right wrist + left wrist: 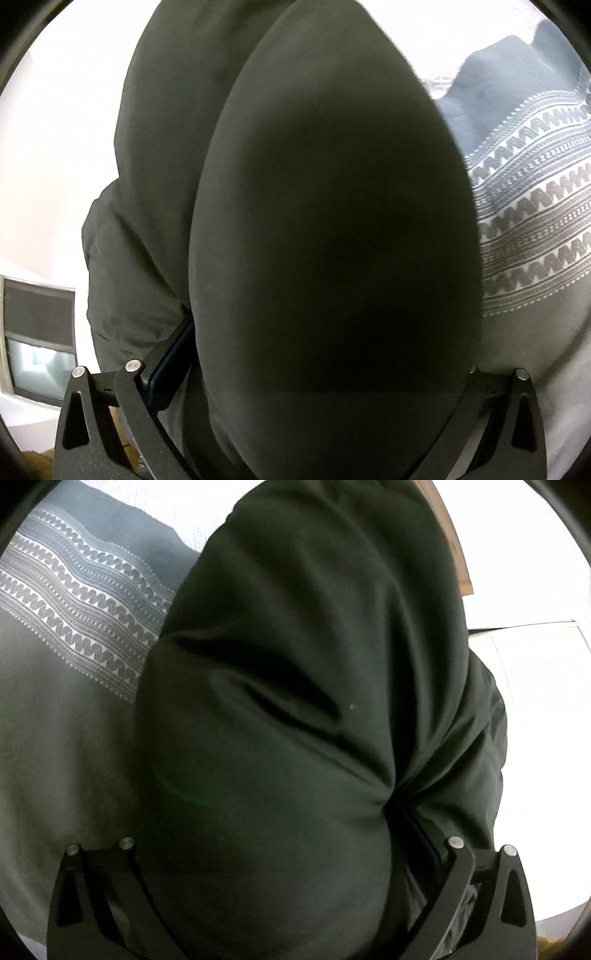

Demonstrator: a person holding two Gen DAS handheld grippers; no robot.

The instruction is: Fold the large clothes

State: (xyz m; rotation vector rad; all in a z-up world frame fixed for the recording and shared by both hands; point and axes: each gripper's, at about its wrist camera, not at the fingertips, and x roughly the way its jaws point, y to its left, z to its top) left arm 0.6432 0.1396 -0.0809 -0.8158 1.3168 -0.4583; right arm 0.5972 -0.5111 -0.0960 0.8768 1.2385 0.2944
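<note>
A large dark green garment (295, 701) hangs from my left gripper (388, 805) and fills most of the left wrist view. The cloth bunches into creases where the left jaws pinch it. The same garment (332, 240) drapes over my right gripper (325, 369) and hides its fingertips; a blue finger pad (173, 365) presses against the cloth at the left. Both grippers hold the garment lifted above a grey bedspread with white zigzag bands (74, 602), which also shows in the right wrist view (535, 229).
A white wall (62, 147) lies left in the right wrist view, with a dark window or screen (37, 332) low at the left. A brown wooden edge (456, 542) and a white panelled surface (535, 686) show at the right in the left wrist view.
</note>
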